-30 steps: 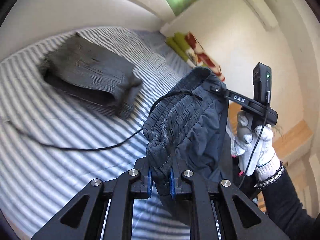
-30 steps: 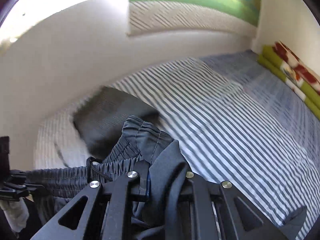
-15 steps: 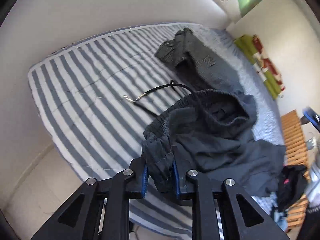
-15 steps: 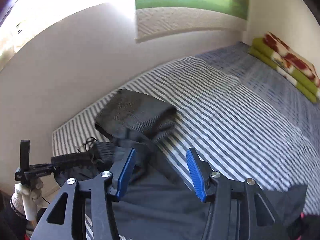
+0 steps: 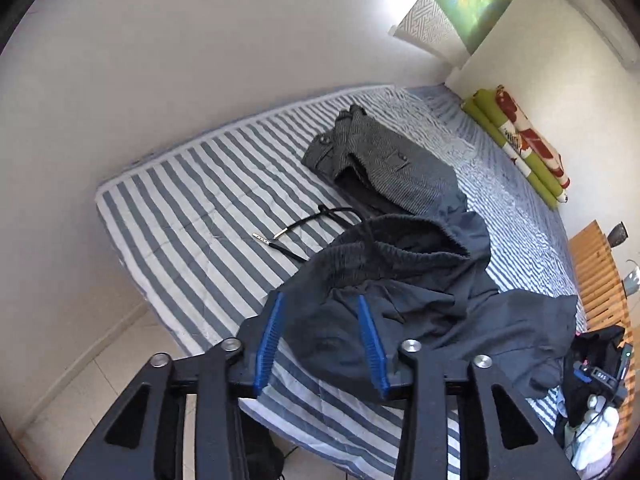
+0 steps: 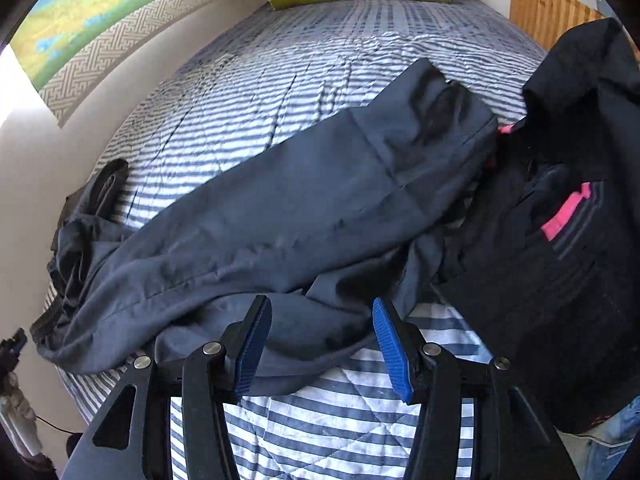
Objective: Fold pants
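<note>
1. The striped bed (image 5: 192,184) fills my view, and the dark pants (image 5: 420,304) lie in a rumpled heap on its near edge, waistband bunched up at twelve o'clock from my left gripper (image 5: 320,332).
2. To my mind, the job now is spreading the pants flat, legs aligned, before any fold.
3. My left gripper's jaws are opening, with cloth beneath them but not pinched.
4. My right gripper (image 6: 320,336) stands parted, empty, over a pant leg.
5. I can read no labels or writing.
</note>
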Tool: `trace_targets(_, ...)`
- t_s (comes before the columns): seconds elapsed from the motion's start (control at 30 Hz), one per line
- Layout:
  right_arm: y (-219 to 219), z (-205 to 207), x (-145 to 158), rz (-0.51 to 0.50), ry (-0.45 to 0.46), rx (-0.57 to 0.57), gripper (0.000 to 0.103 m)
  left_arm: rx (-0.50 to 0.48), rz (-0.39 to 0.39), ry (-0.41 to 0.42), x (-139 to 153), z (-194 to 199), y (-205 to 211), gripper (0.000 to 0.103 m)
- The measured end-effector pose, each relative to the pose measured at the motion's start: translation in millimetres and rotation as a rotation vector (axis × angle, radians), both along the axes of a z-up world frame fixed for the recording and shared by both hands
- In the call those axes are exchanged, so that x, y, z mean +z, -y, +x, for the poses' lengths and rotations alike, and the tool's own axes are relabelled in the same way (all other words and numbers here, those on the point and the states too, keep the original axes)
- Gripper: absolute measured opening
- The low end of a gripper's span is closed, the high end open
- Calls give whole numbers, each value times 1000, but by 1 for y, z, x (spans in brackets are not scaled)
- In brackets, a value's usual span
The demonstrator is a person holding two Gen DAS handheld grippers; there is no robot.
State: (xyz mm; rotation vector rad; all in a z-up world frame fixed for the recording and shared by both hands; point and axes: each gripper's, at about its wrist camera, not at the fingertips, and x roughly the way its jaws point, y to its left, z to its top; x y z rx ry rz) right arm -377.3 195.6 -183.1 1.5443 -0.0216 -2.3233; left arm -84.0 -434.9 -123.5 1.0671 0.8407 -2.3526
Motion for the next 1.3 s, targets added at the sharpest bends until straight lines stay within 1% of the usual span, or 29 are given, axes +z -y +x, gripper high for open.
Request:
trace_targets(0.07, 15, 1, -9, 39, 2, 21, 49, 18, -11, -1, 9, 10, 4, 42)
trace_targets(0.13, 23, -3, -14, 28, 6, 14, 49, 43, 2, -15, 17, 15, 9, 42)
trace_targets(0.2, 27, -10, -19, -12, 30, 0, 49, -10, 24, -49, 26, 4, 5, 42)
trace_targets(0.23, 28, -12, -21, -24, 37, -9, 49, -64, 13, -38, 29, -10, -3, 43)
trace_targets(0.27, 28, -13, -22, -29, 41, -13, 49, -136, 7, -24, 29, -29, -14, 47)
trace_targets(0.3, 29, -12, -23, -29, 41, -13, 49, -202, 17, -16, 27, -48, -24, 58)
trace_targets(0.33, 28, -11, -23, -28, 37, -14, 49, -251, 35, -9, 23, -68, -33, 63)
trace_targets(0.37, 27, -8, -23, -27, 34, -18, 49, -272, 45, 6, 18, -88, -41, 66)
trace_targets(0.47, 13, 1, -18, -40, 28, -36, 49, -339, 59, 43, -1, -143, -58, 66)
trace_targets(0.53, 4, 4, -15, -52, 33, -54, 49, -328, 19, 83, -16, -172, -62, 66)
trace_targets(0.57, -2, 6, -12, -54, 32, -61, 49, -298, 35, 97, -25, -183, -58, 63)
trace_targets(0.6, -9, 8, -9, -50, 28, -60, 49, -277, 79, 96, -34, -192, -51, 44)
trace_targets(0.63, -13, 9, -6, -40, 21, -57, 49, -265, 114, 107, -41, -198, -45, 29)
trace_targets(0.67, -17, 10, -1, -23, 4, -55, 49, -234, 124, 119, -44, -202, -36, 14)
trace_targets(0.7, -20, 9, 3, -9, -12, -55, 49, -190, 102, 116, -43, -204, -28, 14)
trace_targets(0.77, -28, 3, 11, 16, -39, -71, 50, -72, 2, 98, -28, -199, -9, 14)
trace_targets(0.8, -32, -3, 13, 19, -46, -86, 53, -37, -28, 90, -20, -196, -2, 15)
trace_targets(0.83, -36, -10, 15, 17, -51, -102, 55, -23, -33, 82, -12, -192, 4, 17)
trace_targets(0.87, -40, -19, 17, 18, -57, -120, 57, -37, -22, 75, -5, -189, 8, 24)
trace_targets(0.9, -42, -27, 18, 23, -60, -136, 58, -69, -30, 68, 3, -186, 6, 37)
trace_targets(0.93, -44, -38, 19, 28, -63, -151, 59, -98, -59, 71, 11, -183, 1, 44)
trace_targets(0.97, -46, -49, 18, 27, -58, -170, 59, -131, -94, 61, 20, -179, -8, 46)
trace_targets(1.0, -47, -59, 16, 21, -42, -184, 61, -186, -112, 38, 27, -175, -21, 48)
trace_targets(1.03, -47, -70, 12, 13, -16, -198, 63, -253, -110, 27, 30, -173, -32, 51)
trace_targets(1.1, -42, -90, 0, 26, 24, -237, 63, -404, -94, 27, 28, -172, -69, 69)
trace_targets(1.17, -34, -106, -14, 81, 43, -256, 63, -552, -93, 53, 16, -173, -115, 73)
trace_targets(1.2, -31, -112, -20, 136, 38, -277, 63, -615, -83, 77, 7, -175, -136, 73)
trace_targets(1.27, -29, -115, -20, 239, -8, -312, 63, -696, -78, 125, -11, -175, -174, 73)
trace_targets(1.3, -32, -114, -15, 249, -30, -307, 63, -729, -76, 140, -18, -175, -189, 73)
